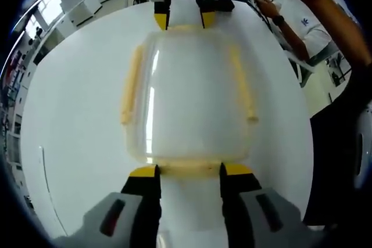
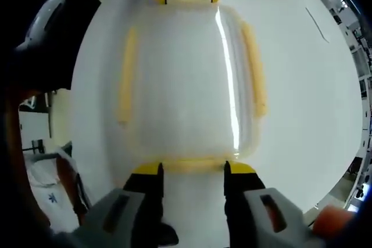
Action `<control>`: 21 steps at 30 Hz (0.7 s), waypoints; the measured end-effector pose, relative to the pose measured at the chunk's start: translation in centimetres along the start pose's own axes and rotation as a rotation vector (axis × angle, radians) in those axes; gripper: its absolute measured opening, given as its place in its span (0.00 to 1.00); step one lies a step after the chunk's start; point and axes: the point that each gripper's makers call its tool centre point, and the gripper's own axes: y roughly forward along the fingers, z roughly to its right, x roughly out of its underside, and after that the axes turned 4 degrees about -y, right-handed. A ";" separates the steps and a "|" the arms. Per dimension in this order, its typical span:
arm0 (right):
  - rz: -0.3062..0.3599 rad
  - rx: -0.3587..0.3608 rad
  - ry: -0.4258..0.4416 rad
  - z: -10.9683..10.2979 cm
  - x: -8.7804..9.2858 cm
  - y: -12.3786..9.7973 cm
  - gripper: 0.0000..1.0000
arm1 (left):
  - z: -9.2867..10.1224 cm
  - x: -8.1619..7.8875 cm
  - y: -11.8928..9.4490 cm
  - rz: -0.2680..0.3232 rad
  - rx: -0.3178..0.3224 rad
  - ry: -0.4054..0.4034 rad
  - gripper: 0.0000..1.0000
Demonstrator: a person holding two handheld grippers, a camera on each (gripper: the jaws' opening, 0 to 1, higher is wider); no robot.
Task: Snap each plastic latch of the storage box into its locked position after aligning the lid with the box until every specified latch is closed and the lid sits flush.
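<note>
Desk point(image 1: 70, 114), a broad round white surface, carries everything, and the translucent plastic storage box with its clear lid point(image 1: 192, 97) sits at its middle; in the left gripper view the box lies at 12 o'clock from that gripper's own fingers, and likewise in the right gripper view point(image 2: 186, 79).

Pale yellow latches run along the box's sides: long ones at 9 o'clock point(image 1: 131, 85) and 3 o'clock point(image 1: 244, 85) of the lid, short ones at the two ends. The left gripper point(image 1: 189, 169) has its yellow-tipped black fingers spread apart, one at either end of the near end latch point(image 1: 189, 168), touching or just beside it, grasping nothing. The right gripper point(image 2: 195, 168) stands the same way at the opposite end latch point(image 2: 195, 164), fingers spread and holding nothing; it appears in the left gripper view at 12 o'clock point(image 1: 183, 18).

Risks, as I judge them: pressing both ends at once could make the light box slide or tip on the smooth desk. If the lid is not seated squarely, an end latch may ride over the rim and only seem closed. The long side latches look splayed outward, so they likely remain to be snapped, and the lid could bow meanwhile.

A small dark emblem shows on a person's white sleeve point(image 1: 305, 21) at 2 o'clock; no readable writing.
</note>
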 end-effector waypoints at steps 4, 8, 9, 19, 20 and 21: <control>0.005 0.000 0.010 0.0 0.0 0.0 0.38 | 0.0 -0.1 0.0 -0.008 -0.002 -0.002 0.37; 0.022 0.001 0.012 0.0 0.0 0.0 0.38 | -0.1 -0.1 0.0 -0.003 -0.002 -0.012 0.37; 0.026 0.002 0.012 0.0 0.0 0.0 0.38 | -0.1 -0.1 0.0 -0.007 -0.003 -0.011 0.37; 0.067 0.008 0.017 -0.1 -0.3 0.1 0.38 | 0.0 0.2 -0.1 -0.011 -0.008 -0.019 0.37; 0.075 0.008 0.016 -0.1 -0.3 0.1 0.38 | 0.0 0.2 -0.1 -0.008 -0.008 -0.014 0.37; 0.079 0.009 0.017 -0.1 -0.4 0.1 0.38 | 0.0 0.3 -0.1 -0.006 -0.008 -0.014 0.37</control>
